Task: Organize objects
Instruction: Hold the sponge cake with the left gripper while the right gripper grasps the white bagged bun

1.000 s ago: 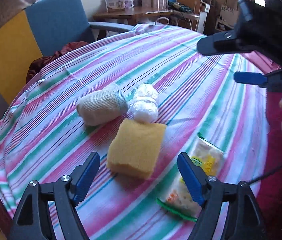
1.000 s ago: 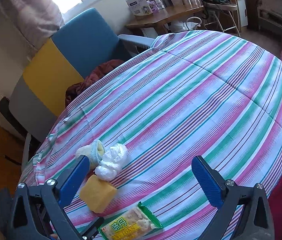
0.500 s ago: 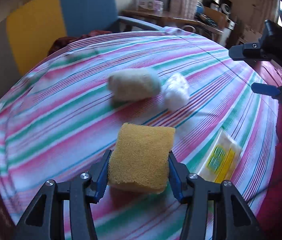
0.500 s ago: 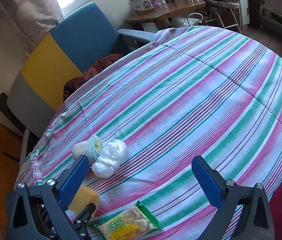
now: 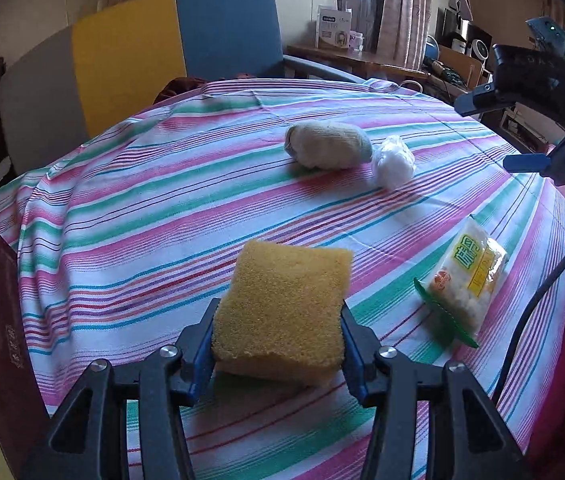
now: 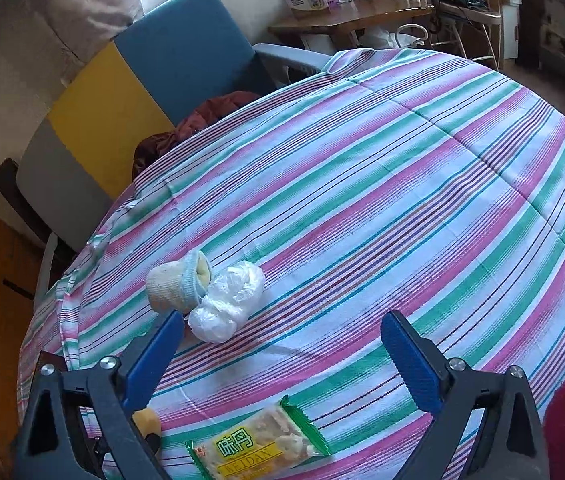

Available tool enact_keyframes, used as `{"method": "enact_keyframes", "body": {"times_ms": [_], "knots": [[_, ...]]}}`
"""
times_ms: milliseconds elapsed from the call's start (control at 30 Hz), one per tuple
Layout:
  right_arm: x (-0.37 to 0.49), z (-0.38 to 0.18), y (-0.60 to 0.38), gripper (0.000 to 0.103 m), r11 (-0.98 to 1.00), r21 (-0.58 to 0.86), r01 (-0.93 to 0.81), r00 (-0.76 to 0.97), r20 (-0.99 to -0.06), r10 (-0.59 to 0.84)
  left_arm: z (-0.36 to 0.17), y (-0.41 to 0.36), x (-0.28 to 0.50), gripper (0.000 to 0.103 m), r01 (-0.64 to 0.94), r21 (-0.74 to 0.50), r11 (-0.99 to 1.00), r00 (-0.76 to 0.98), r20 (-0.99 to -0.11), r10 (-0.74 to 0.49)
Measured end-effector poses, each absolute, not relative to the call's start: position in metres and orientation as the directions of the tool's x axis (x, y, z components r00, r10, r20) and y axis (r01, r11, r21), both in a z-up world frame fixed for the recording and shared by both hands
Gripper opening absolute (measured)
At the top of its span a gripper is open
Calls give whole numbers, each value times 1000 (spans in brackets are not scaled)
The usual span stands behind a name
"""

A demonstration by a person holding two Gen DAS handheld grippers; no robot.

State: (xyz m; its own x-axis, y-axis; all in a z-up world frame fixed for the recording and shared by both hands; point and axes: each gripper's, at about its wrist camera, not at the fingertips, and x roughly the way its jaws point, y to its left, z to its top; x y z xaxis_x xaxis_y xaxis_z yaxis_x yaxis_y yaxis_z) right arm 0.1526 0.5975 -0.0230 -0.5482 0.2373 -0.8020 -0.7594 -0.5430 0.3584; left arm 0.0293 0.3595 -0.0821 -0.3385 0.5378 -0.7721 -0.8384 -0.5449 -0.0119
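On the striped tablecloth [image 5: 162,208] we pinch the yellow sponge [image 5: 282,304] between the blue pads of our left gripper [image 5: 278,344], near the table's edge. Our right gripper [image 6: 282,360] hangs spread wide above the cloth, gripping nothing. Beyond the sponge, a rolled sock [image 5: 328,146] touches a crumpled plastic bag [image 5: 392,162], and a snack packet [image 5: 468,276] lies to the right.
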Motion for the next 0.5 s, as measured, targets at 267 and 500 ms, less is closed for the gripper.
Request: {"method": "enact_keyframes", "body": {"times_ms": [267, 500], "knots": [[147, -30, 596, 97, -547, 340, -765, -524, -822, 222, -84, 360, 32, 53, -836, 8, -548, -360, -763, 538], [144, -33, 596, 97, -552, 327, -767, -511, -832, 218, -85, 360, 32, 53, -835, 13, -550, -366, -759, 538]]}}
